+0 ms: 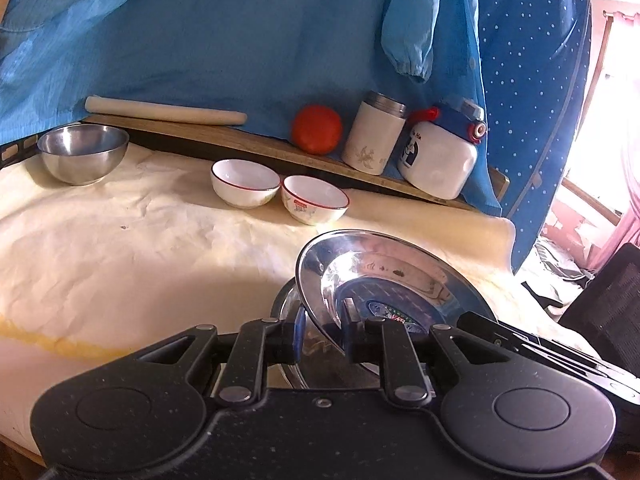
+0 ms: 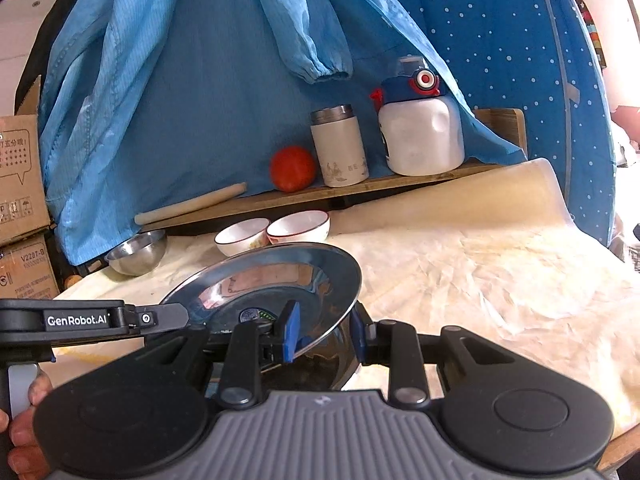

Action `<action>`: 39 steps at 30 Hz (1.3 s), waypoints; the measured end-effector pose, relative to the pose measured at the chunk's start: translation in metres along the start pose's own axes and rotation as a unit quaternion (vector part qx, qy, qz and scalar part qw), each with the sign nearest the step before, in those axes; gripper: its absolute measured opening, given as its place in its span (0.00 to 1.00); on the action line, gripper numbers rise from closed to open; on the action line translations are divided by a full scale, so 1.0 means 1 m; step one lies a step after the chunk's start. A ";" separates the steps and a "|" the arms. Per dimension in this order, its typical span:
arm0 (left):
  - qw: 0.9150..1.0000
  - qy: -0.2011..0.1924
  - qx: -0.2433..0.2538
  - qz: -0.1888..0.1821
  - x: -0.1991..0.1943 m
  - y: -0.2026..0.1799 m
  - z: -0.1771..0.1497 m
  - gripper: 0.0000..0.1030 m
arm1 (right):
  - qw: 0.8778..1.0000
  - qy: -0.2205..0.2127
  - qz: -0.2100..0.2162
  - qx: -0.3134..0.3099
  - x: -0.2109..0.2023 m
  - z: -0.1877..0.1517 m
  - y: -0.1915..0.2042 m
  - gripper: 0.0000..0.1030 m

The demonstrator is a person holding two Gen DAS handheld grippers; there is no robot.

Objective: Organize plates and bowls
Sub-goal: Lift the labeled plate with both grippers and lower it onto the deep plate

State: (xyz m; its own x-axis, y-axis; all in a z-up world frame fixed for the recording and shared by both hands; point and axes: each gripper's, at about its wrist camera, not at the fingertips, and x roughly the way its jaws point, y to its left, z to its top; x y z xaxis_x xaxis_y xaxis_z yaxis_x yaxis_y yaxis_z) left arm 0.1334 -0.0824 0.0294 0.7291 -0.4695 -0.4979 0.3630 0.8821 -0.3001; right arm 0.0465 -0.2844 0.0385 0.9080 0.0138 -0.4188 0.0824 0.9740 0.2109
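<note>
While both grippers grasp one steel plate (image 1: 384, 276), it hangs tilted above the cloth-covered table (image 1: 120, 248).
Only the right wrist view shows cardboard boxes (image 2: 20, 184) and a person's fingers (image 2: 24, 420) at the left edge; only the left wrist view shows a second steel dish (image 1: 292, 344) lying under the plate. Each gripper points forward and slightly downward. The left gripper (image 1: 322, 338) is clenched on the plate's near rim; the right gripper (image 2: 324, 334) clamps the opposite rim, blue pads either side. Two white bowls (image 1: 280, 192) and a steel bowl (image 1: 82, 152) stand beyond, near the shelf (image 1: 248, 140).
</note>
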 end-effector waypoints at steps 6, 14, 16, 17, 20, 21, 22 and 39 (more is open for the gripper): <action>1.000 0.003 0.003 0.001 -0.001 -0.001 -0.002 0.19 | 1.000 0.005 -0.003 -0.004 -0.002 -0.003 0.000 0.30; 1.000 0.010 0.010 0.003 0.000 -0.002 -0.005 0.20 | 1.000 0.011 -0.005 -0.010 -0.003 -0.005 -0.002 0.30; 1.000 0.013 0.013 0.003 -0.001 -0.002 -0.006 0.20 | 1.000 0.014 -0.004 -0.011 -0.002 -0.006 -0.002 0.30; 1.000 0.014 0.014 0.003 0.000 -0.002 -0.006 0.20 | 1.000 0.015 -0.004 -0.012 -0.002 -0.006 -0.002 0.30; 1.000 0.017 0.016 0.005 -0.001 -0.001 -0.007 0.20 | 1.000 0.019 -0.003 -0.015 -0.001 -0.007 -0.002 0.30; 1.000 0.018 0.017 0.006 -0.001 -0.001 -0.008 0.20 | 1.000 0.020 -0.003 -0.016 -0.001 -0.007 -0.002 0.31; 1.000 0.018 0.017 0.007 -0.001 0.000 -0.008 0.20 | 1.000 0.021 -0.002 -0.017 0.000 -0.007 -0.002 0.31; 1.000 0.020 0.020 0.001 -0.004 0.000 -0.011 0.21 | 0.999 0.025 -0.007 -0.047 -0.001 -0.009 0.005 0.40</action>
State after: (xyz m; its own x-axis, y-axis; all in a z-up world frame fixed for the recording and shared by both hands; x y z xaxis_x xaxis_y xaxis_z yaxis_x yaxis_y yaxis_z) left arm 0.1248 -0.0807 0.0224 0.7064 -0.4688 -0.5304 0.3850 0.8832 -0.2678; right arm 0.0424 -0.2775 0.0322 0.8848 0.0085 -0.4659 0.0548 0.9910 0.1222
